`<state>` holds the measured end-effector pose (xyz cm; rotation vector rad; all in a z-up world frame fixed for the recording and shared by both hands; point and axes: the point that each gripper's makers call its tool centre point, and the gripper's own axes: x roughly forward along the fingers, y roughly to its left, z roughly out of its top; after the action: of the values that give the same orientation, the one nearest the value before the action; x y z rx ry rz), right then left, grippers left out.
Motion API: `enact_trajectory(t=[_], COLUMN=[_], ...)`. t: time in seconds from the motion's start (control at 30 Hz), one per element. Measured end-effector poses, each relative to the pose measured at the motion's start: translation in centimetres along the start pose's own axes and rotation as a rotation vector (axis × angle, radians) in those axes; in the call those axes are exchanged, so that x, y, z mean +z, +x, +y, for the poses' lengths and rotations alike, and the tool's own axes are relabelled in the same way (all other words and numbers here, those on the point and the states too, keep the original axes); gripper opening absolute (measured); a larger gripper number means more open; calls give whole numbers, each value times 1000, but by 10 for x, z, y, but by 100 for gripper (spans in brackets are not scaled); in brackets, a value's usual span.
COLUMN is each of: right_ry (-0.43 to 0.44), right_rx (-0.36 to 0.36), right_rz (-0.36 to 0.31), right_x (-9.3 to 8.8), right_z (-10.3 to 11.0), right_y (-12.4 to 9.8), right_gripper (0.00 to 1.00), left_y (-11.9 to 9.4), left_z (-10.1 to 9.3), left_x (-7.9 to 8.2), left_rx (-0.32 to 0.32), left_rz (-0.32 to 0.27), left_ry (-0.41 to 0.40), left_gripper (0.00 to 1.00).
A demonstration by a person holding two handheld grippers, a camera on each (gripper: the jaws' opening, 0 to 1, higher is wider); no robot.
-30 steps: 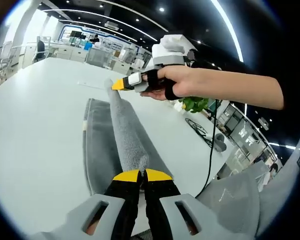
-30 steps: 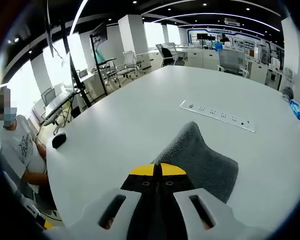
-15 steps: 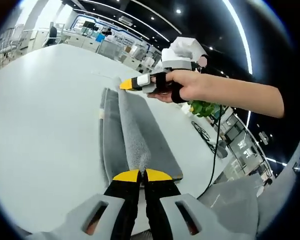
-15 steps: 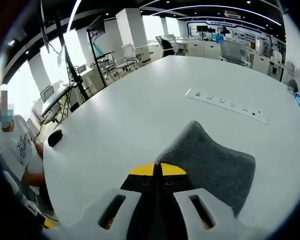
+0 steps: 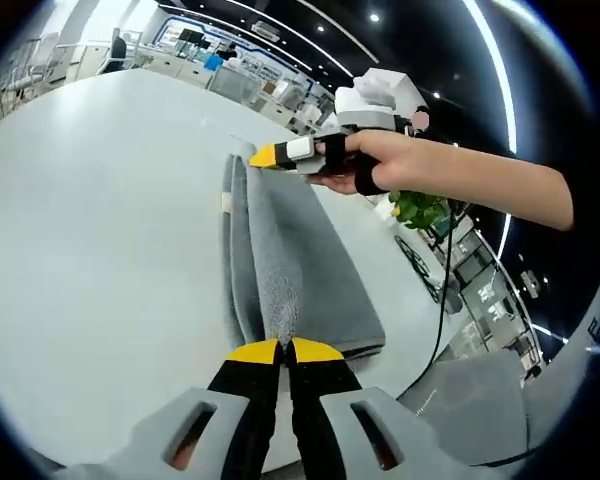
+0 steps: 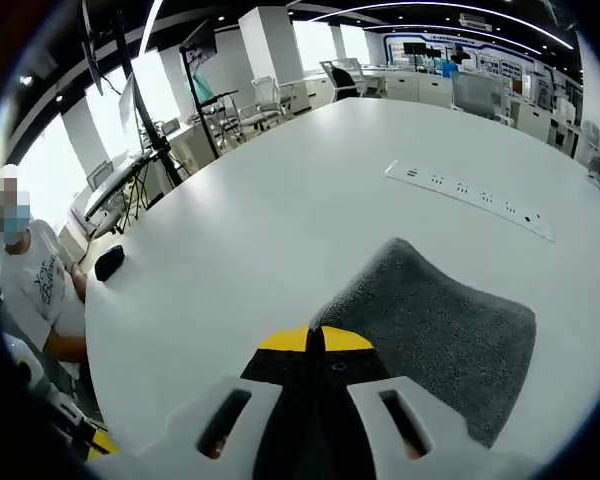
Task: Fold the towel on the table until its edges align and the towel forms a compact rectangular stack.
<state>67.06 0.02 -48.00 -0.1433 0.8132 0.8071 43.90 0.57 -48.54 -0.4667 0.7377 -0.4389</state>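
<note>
so the grey towel (image 5: 280, 260) lies on the white table (image 5: 90, 260), and one long edge of it is lifted into a ridge. in the left gripper view the ridge runs from the yellow tips of the left gripper (image 5: 284, 351) up to the right gripper (image 5: 270, 156) at the far end. the left gripper's fingers are pressed together on the near corner of the towel. the right gripper's fingers are pinched on the far corner, and a hand (image 5: 380, 165) holds it from the right side. a small white tag (image 5: 226, 202) sticks out of the towel, left of the ridge.

in the right gripper view the towel (image 6: 430, 335) rises right to the tips of the right gripper (image 6: 314, 340), which are closed on it. past the fingers a white power strip (image 6: 470, 200) lies flat on the table (image 6: 280, 200). a black mouse (image 6: 109, 262) sits far off to the left, near the table edge. beside that edge a person (image 6: 40, 290) in a white shirt is sitting. a green plant (image 5: 420, 208) sits beyond the hand.
</note>
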Motion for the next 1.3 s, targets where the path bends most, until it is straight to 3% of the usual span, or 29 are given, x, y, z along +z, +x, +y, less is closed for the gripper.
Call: enact_trajectory(t=[0.17,0.47,0.6,0.67,0.7,0.77,0.83,0.93,1.17,1.3], right_ry=[2,-28,-57,-125,-169,-178,-181,-169,-180,-154], right_rx=[37,92,105,101,100,106,105,103,81,66], right_rz=[14,-6,-34,-27,-26,-23,-25,-14,-1,6], right_x=[-4,-1,5,5,4,4,0,-3,-17,-41], right_z=[3,7,9,12,14,13,17,10,-2,-4], right_y=[9,-3,-7,-11,-14,-10,-20,-19,-41,-61], right_gripper=[0,3,4,6,7,10,13,16,21,23], left_y=[2,0,0,-2,-4,-7,-9,-12,-11,-8], left_z=[4,10,10,10,9,7,7,7,11,11], left_x=[-8,-16,-19,-18,-17,-12,-10,-10,-7,-5], left_rx=[12,50,67,74,75,75,79,94,109,111], left_rz=[29,35,65,73,72,51,51,55,61,56], left_ry=[5,-66,-4,21,30,40,42,86,113,114], left_gripper=[2,3,5,7,8,13,18,21,26,27])
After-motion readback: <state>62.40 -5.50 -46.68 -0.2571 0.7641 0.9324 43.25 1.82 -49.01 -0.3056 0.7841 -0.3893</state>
